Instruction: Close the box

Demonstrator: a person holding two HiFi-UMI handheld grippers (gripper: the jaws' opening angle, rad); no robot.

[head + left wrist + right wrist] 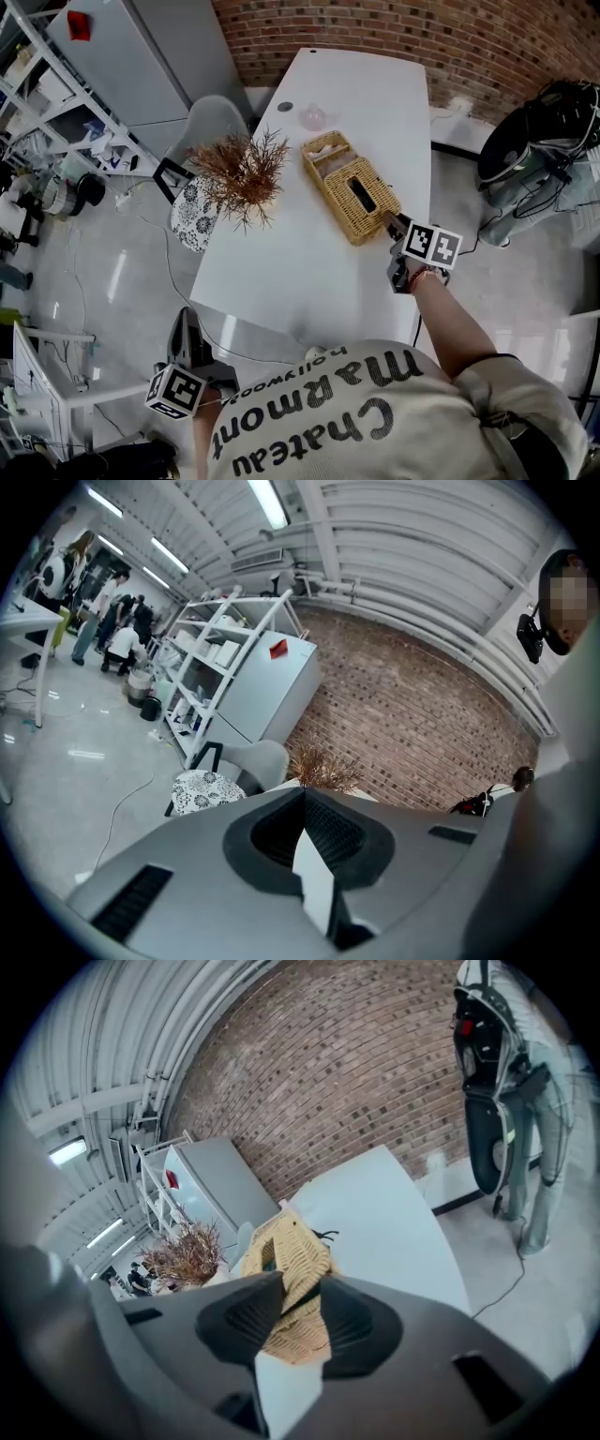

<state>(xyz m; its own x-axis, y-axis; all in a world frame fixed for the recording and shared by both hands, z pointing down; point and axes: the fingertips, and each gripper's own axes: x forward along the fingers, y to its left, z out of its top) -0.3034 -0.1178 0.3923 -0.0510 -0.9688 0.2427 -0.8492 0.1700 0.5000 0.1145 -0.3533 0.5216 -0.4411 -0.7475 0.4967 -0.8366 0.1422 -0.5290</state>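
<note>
Wicker box (352, 187) is lying slantwise on the white table (309, 272), right of centre, near end pointing at the person. The slotted top is covering its near part; the far end is showing an open compartment. Right tool (390, 221) is reaching to the box's near corner. In the right gripper view (300, 1290) its two jaws are standing partly apart and are clamping a wicker edge of the box (292, 1258), the weave filling the gap between the pads. Left tool (187, 317) is hanging low at the table's near left corner, well apart from the box. In the left gripper view (302, 797) its jaw tips are meeting, with nothing sitting between them. A bunch of dried brown twigs (246, 171) is standing near the table's left edge, just left of the box and not touching it. A small pinkish see-through item (312, 117) and a dark round spot (285, 106) are sitting farther up the table, beyond the box. A seat with a black-and-white pattern (194, 214) is showing beside the table's left edge, with a grey chair (211, 122) behind it. A grey cabinet (141, 56) and a white shelving rack (56, 103) are standing to the left. A brick wall (422, 28) is running along the far end. Dark equipment with cables (553, 131) is sitting on the floor at right.
</note>
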